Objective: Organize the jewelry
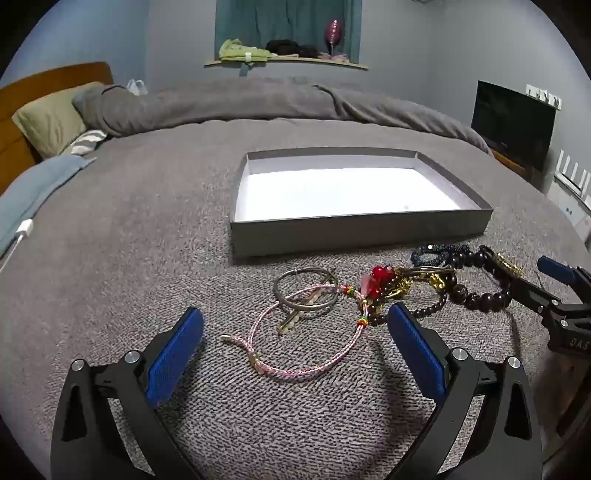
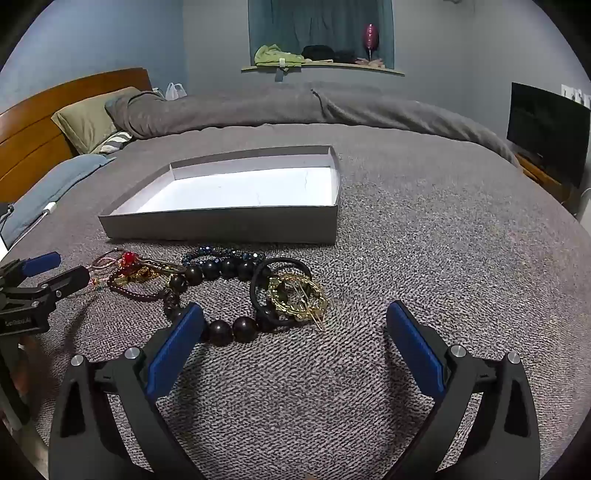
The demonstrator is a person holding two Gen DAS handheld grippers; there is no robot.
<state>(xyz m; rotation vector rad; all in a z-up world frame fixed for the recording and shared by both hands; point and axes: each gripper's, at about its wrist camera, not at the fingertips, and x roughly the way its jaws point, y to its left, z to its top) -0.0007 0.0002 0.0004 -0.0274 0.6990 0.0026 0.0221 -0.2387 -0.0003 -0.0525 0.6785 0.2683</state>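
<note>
This is a bedroom in a home. A wide bed (image 1: 147, 206) fills the views, spread with a grey blanket, with a rumpled grey duvet (image 1: 236, 103) heaped along its far side. An olive pillow (image 1: 51, 118) leans against a wooden headboard (image 2: 33, 125). A curtained window niche (image 2: 321, 33) has clothes piled on its sill, and a dark television (image 1: 513, 125) stands against the blue-grey wall.

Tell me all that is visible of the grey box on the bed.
The box is a shallow, lidless rectangular tray, apparently cardboard: grey outside, white inside. It holds nothing. It lies flat on the grey blanket, beyond the jewelry pile, which lies close to its near wall without clearly touching it. Neither claw touches it.
</note>
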